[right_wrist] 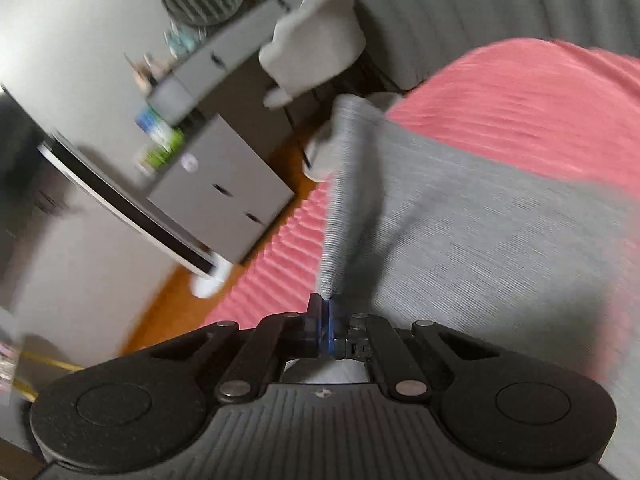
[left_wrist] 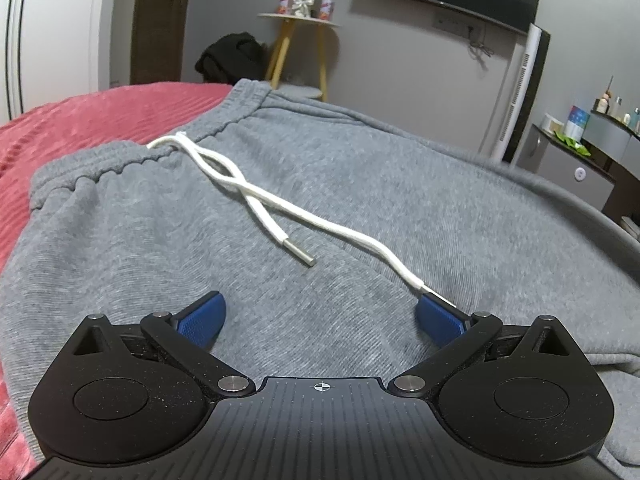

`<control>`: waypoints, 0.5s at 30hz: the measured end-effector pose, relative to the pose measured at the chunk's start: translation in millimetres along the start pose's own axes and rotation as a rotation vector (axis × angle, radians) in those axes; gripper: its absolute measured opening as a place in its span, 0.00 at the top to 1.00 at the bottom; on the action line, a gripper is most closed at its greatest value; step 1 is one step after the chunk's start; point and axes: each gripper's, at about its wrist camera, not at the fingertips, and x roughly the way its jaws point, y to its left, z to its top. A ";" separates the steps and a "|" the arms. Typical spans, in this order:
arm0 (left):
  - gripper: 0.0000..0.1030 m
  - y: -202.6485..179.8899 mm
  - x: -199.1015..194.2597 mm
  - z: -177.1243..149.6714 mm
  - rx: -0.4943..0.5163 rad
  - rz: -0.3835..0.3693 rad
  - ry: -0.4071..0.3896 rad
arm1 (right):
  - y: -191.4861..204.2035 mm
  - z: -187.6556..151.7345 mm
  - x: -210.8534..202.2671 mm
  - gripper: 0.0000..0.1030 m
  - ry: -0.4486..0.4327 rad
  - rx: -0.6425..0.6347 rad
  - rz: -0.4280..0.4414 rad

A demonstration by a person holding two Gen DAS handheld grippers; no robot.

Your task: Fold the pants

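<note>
A: Where do we have the pants (left_wrist: 320,184) right now?

B: We see them spread flat on the red bedspread (left_wrist: 100,116), waistband toward the far edge of the bed. The white drawstring (left_wrist: 240,184) trails from the waistband across the grey cloth toward us, and one metal tip lies loose on the fabric.

A: And our left gripper (left_wrist: 320,316)?

B: We have its jaws spread wide, low over the pants, with bare cloth between the blue pads (left_wrist: 204,316). The drawstring's other tip ends right at the right-hand pad; we can't tell whether it touches.

A: The right gripper (right_wrist: 326,312)?

B: Its jaws are pressed together, pinching a fold of the pants (right_wrist: 480,240). From the pinch a narrow ridge of grey cloth (right_wrist: 344,184) runs away toward the bed's edge, raised above the rest. This view is blurred, so we can't make out which part of the pants that is.

A: What lies beyond?

B: Past the bedspread (right_wrist: 520,100) edge we see wood floor, a grey drawer unit (right_wrist: 224,192) and a grey chair (right_wrist: 320,40).
</note>
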 end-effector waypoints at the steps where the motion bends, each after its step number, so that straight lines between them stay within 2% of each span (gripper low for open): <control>1: 0.00 0.9 -0.7 1.2 -0.006 -0.002 0.004 | -18.1 -12.0 -23.7 0.98 -0.017 0.011 0.010; 4: 0.00 3.6 -5.9 6.0 -0.032 -0.013 0.013 | -66.3 -47.3 -69.8 0.98 -0.029 0.065 -0.004; 7: 0.00 5.6 -13.6 20.0 -0.061 -0.064 0.041 | -97.7 -61.6 -79.4 0.99 -0.011 0.105 -0.064; 8: 0.01 7.0 -17.1 29.5 -0.088 -0.101 0.045 | -99.7 -55.8 -78.4 0.98 -0.016 0.111 -0.057; 10: 0.02 7.2 -18.3 47.5 -0.136 -0.186 0.047 | -105.5 -45.2 -78.3 0.96 -0.034 0.141 0.021; 12: 0.09 4.0 -10.9 66.7 -0.163 -0.239 0.063 | -113.6 -43.7 -72.9 0.94 -0.032 0.200 0.086; 13: 0.14 0.1 -1.8 78.3 -0.172 -0.266 0.086 | -117.2 -44.8 -63.9 0.92 0.007 0.224 0.090; 15: 0.16 -9.9 23.5 100.6 -0.184 -0.331 0.146 | -126.6 -49.3 -49.7 0.91 0.108 0.294 0.073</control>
